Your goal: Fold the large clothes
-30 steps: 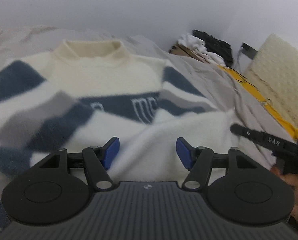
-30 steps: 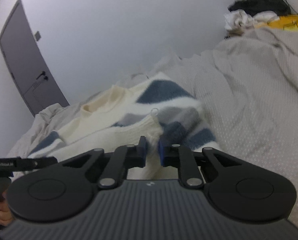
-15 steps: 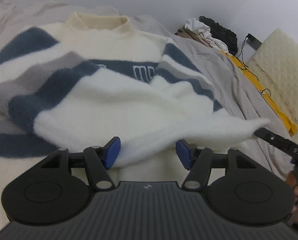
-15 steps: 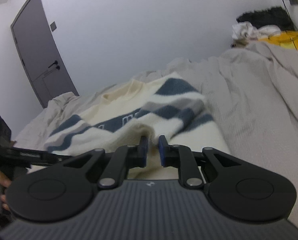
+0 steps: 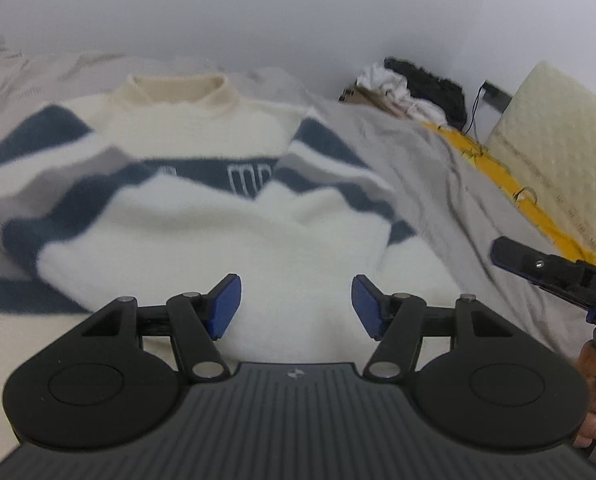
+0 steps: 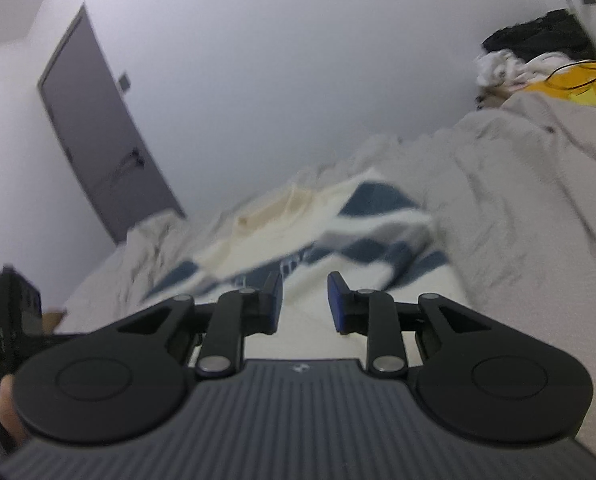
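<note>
A cream sweater (image 5: 233, 216) with navy and grey stripes lies on the grey bed cover, collar at the far side, both sleeves folded in over the chest. My left gripper (image 5: 295, 306) is open and empty above the sweater's near white part. My right gripper (image 6: 304, 302) is open and empty, low over the sweater (image 6: 338, 236) at its right side. The right gripper also shows at the right edge of the left wrist view (image 5: 546, 272).
A grey bed cover (image 5: 438, 184) spreads to the right. A yellow sheet edge (image 5: 510, 184) and a cream quilted pillow (image 5: 558, 136) lie at the far right. White and black clothes (image 5: 410, 84) are piled in the corner. A grey door (image 6: 101, 128) stands on the left.
My right gripper has opened and let go of the white sleeve, which now lies folded across the sweater. My left gripper has stayed open over the sweater.
</note>
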Tool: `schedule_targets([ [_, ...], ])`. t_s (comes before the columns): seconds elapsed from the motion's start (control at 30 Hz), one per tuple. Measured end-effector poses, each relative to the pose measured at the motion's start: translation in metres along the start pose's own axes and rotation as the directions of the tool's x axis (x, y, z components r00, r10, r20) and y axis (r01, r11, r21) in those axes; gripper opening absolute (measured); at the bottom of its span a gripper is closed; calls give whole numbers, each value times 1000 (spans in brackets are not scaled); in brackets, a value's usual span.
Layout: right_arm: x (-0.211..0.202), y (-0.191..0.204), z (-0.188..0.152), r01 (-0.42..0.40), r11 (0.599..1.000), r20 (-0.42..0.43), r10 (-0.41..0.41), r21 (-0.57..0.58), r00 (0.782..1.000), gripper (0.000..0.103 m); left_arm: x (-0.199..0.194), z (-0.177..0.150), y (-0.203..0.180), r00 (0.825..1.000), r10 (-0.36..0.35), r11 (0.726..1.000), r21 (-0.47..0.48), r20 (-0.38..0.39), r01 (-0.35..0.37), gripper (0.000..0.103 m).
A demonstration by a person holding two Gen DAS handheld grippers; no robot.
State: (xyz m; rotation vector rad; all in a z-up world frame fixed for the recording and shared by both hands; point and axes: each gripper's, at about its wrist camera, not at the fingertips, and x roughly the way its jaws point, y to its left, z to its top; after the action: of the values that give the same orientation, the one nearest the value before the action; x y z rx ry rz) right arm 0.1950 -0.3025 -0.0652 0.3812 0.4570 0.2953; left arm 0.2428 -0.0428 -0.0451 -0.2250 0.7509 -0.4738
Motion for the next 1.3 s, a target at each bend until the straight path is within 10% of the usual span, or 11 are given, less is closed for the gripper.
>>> schedule_targets([
  [0.6,93,-11,-54,12,998,-303,-31,-64,953,25,48,-22,-1,989,138,990,2,-52,-138,67],
  [1.17,9,-18,-34,150,988,-284,-133,40,950,29,-97,-51,-5,967,250,948,-194,-42,-254,67],
  [1.23,-5,-21,-34,175,982,-272,-149,70,951,40,-121,-61,0,962,269,931,-246,-39,-270,67],
  [1.3,-20,-26,-35,212,973,-256,-182,95,949,72,-147,-72,9,954,297,903,-315,-33,-292,67],
])
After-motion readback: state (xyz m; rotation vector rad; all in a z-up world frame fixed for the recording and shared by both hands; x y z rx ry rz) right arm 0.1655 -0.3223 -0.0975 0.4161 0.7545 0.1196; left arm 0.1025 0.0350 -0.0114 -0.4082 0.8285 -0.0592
